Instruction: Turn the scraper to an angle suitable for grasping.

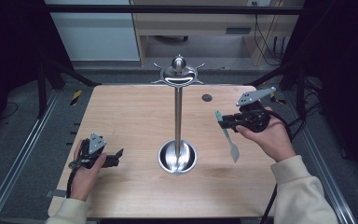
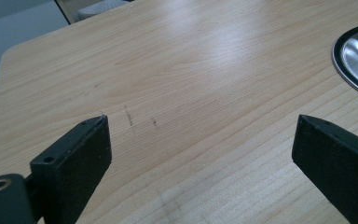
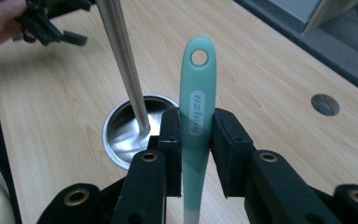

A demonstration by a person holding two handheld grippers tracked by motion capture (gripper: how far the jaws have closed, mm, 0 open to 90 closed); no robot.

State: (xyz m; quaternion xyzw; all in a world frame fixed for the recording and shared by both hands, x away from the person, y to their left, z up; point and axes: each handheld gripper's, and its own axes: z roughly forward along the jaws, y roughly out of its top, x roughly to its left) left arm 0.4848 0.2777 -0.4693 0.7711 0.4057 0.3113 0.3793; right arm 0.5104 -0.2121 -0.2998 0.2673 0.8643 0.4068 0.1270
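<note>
A steel utensil stand (image 1: 178,116) rises from a round base (image 1: 177,157) at the table's middle, with curved hooks (image 1: 179,74) at its top. My right gripper (image 1: 224,122) is held right of the pole, shut on a teal-handled utensil (image 1: 227,134) whose pale blade (image 1: 234,152) hangs down toward the table. In the right gripper view the teal handle (image 3: 196,112) stands between the two pads, its hanging hole uppermost. My left gripper (image 1: 116,157) rests low at the front left, open, with bare wood between its fingers (image 2: 77,154).
The wooden table (image 1: 135,116) has a small round hole (image 1: 207,97) at the back right. Metal rails run along both sides. A wooden cabinet and cables stand beyond the far edge.
</note>
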